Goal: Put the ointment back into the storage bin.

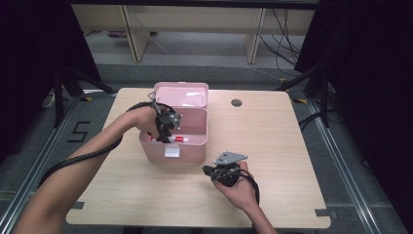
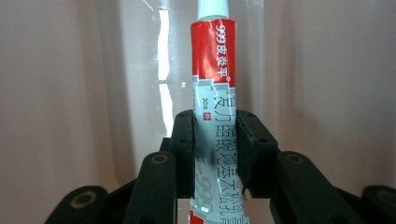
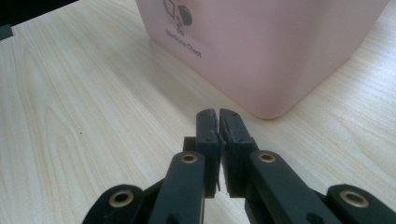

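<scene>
Left gripper (image 2: 215, 140) jaws clamped on red-and-silver ointment tube (image 2: 215, 93), inside open pink plastic medicine box (image 1: 195, 146); release judged pending. Right gripper (image 3: 218, 123) jaws together, empty, over wooden desk (image 3: 93, 116).

The pink box (image 1: 178, 141) with its raised lid (image 1: 181, 95) blocks the worktop's (image 1: 272, 141) far-left middle; right side and near edge lie open for passage.

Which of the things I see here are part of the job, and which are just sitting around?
In the job:
- pink box, lid open
- red and white tube, clamped in the left gripper inside the box

Standing by:
- right gripper, shut, holding nothing, beside the box
- wooden table
- grommet hole in the table
</scene>
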### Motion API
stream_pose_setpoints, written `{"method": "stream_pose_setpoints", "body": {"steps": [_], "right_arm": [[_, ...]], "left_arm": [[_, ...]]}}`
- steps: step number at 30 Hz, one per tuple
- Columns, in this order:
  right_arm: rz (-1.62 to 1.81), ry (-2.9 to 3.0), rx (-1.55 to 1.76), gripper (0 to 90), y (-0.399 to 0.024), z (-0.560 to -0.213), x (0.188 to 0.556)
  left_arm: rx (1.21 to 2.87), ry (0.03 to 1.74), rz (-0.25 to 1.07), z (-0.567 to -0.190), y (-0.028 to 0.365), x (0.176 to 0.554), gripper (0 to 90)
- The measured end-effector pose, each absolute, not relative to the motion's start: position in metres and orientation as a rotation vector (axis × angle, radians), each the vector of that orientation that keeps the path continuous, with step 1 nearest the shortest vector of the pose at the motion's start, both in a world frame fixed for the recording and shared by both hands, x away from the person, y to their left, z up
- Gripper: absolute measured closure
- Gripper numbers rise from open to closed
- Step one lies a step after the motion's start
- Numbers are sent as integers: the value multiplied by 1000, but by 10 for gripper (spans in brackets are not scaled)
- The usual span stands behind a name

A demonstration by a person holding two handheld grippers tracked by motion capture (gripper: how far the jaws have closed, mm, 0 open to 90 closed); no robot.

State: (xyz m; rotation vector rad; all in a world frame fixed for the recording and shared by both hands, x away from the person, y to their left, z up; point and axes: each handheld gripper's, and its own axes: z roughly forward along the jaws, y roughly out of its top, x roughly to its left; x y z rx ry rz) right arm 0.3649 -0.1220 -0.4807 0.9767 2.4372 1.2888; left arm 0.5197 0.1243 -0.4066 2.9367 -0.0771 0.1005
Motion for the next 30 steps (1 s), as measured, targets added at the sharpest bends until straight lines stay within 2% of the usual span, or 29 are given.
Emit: {"method": "stream_pose_setpoints", "body": {"steps": [8, 10, 17, 21, 22, 30], "right_arm": [[1296, 2445, 969, 876, -123, -481, 366], [1292, 2444, 972, 875, -123, -481, 365], [1287, 2438, 958, 873, -123, -482, 366], [1283, 2434, 944, 873, -123, -482, 367], [1290, 2442, 967, 872, -122, -482, 366], [1282, 2434, 946, 868, -123, -483, 366]], "left_arm": [[2943, -77, 96, -409, 124, 520, 696], [2917, -31, 81, -412, 125, 518, 696], [2946, -70, 89, -412, 125, 520, 696], [2914, -21, 76, -414, 125, 518, 695], [2941, -64, 88, -413, 125, 520, 696], [2950, -54, 80, -413, 124, 521, 694]]}}
